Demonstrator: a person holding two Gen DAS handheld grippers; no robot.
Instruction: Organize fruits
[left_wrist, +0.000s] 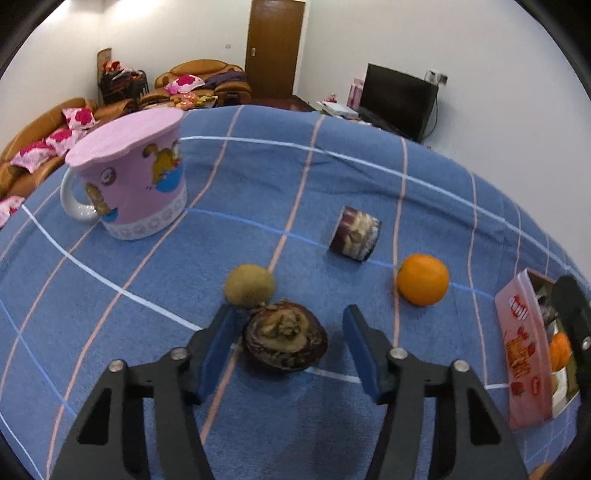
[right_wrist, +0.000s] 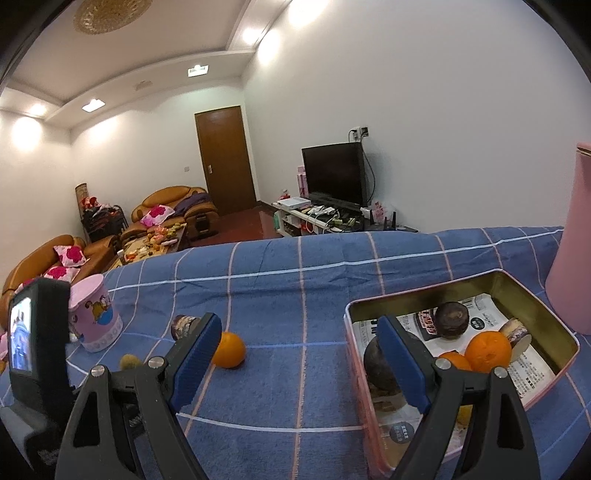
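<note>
Straddling the halved mangosteen (left_wrist: 284, 338), the left gripper (left_wrist: 291, 325) has its blue pads wide apart on either side of the fruit. It holds nothing as yet; the left pad looks to be just beside the rind, though the lens bends things too much to say if it touches. The fruit sits cut face up on the blue checked cloth (left_wrist: 332, 177), which probably explains the low, level approach: closing on the rind keeps the soft flesh clear of the pads. A small brownish fruit (left_wrist: 250, 285) lies just behind the left pad, near enough to be nudged. An orange (left_wrist: 423, 279) and another cut piece (left_wrist: 355, 234) wait further out.

The right gripper (right_wrist: 299, 354) hovers beside the pink tin (right_wrist: 570, 343), jaws open and empty. The tin stands near the loose fruit and already holds a second orange (right_wrist: 487, 350) and several dark fruits, so it appears to be the collecting place.
</note>
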